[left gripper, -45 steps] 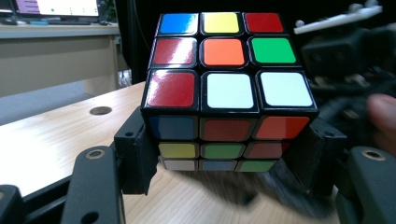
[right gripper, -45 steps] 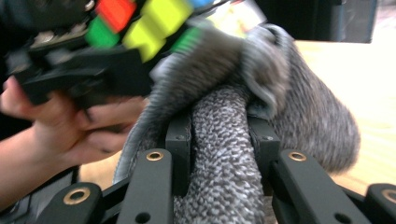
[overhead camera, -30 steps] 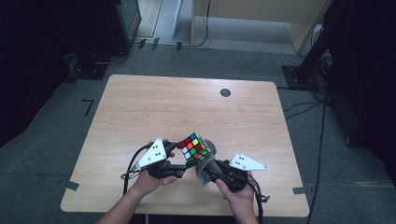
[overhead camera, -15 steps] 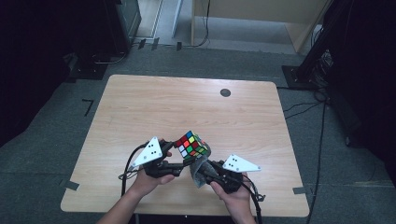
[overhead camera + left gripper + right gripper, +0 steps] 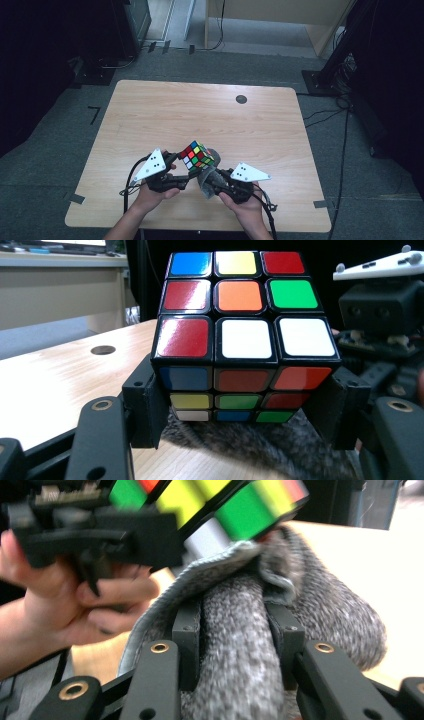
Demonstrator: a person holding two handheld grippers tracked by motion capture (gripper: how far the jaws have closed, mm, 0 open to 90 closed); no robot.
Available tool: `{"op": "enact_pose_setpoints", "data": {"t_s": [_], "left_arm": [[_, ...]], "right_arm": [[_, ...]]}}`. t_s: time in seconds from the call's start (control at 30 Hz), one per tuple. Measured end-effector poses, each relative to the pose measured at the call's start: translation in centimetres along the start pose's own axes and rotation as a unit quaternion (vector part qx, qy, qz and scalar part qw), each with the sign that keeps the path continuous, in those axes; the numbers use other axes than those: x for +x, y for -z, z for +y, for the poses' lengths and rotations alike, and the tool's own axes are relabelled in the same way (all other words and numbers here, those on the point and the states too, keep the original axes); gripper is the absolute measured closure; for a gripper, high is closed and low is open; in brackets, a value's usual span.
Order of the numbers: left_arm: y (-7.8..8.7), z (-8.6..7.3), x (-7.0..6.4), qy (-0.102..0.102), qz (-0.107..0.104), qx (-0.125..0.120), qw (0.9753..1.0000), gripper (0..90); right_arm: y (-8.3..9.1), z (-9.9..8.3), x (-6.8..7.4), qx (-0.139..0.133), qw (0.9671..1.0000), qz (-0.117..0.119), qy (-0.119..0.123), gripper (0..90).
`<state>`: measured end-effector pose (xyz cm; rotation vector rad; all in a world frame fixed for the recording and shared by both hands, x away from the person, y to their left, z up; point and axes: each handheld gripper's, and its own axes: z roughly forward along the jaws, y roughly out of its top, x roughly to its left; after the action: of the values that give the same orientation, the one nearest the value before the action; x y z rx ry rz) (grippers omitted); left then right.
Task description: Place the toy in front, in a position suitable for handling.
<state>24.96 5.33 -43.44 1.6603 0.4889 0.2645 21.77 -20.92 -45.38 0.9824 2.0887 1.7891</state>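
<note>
Rubik's cube [image 5: 243, 335] clamped in left gripper [image 5: 245, 415], lifted over near table [image 5: 150, 120] edge.
Grey cloth [image 5: 235, 645] pinched in right gripper [image 5: 234, 645], pressed under cube; table's round hole [image 5: 241, 99] far off.

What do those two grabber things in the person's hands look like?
Each gripper is black, with two blocky jaws on arms that have round brass-coloured rivets. The left gripper and right gripper each carry a pale three-cornered plate with small dark dots on top. A black cable trails from the left one.
</note>
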Motion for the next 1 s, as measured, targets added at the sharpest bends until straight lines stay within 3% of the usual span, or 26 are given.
{"op": "enact_pose_setpoints", "data": {"t_s": [0.07,0.13,0.3,0.4,0.53,0.63,0.7,0.83,0.93,1.0], "left_arm": [[0.3,0.0,0.1,0.0,0.005,0.003,1.0,34.3],[0.4,-0.1,0.2,0.002,0.007,0.002,1.0,34.3],[0.5,-0.2,0.1,0.002,0.008,0.003,1.0,34.3],[0.6,-0.2,0.2,0.002,0.01,0.003,0.9999,34.3],[0.6,-0.2,0.2,0.001,0.011,0.006,0.9999,34.3],[0.5,-0.3,0.1,0.001,0.009,0.008,0.9999,34.3],[0.4,-0.2,0.1,0.001,0.007,0.007,1.0,34.3],[0.5,-0.2,0.1,0.002,0.009,0.005,0.9999,34.3],[0.7,-0.1,0.2,0.001,0.01,0.005,0.9999,34.3],[0.7,-0.2,0.3,-0.002,0.009,0.009,0.9999,34.3]], "right_arm": [[0.6,0.4,-0.8,-0.03,0.9993,-0.01,-0.02,65.4],[0.8,0.5,-1.0,-0.04,0.9989,-0.017,-0.018,65.0],[-1.1,-0.2,0.5,0.003,0.9999,0.012,0.013,63.5],[-1.5,-0.4,0.9,0.016,0.9994,0.012,0.028,63.7],[-0.1,0.3,-0.5,-0.029,0.9995,-0.015,-0.005,64.8],[0.6,0.5,-0.8,-0.044,0.9986,-0.029,-0.002,64.8],[0.1,0.2,-0.3,-0.034,0.9991,-0.022,0.005,64.7],[-1.5,-0.7,1.0,0.01,0.9995,0.016,0.025,64.8],[-1.4,-0.4,1.1,0.017,0.999,0.005,0.042,65.3],[-0.5,0.1,0.1,-0.003,0.9995,-0.02,0.025,66.0]]}}
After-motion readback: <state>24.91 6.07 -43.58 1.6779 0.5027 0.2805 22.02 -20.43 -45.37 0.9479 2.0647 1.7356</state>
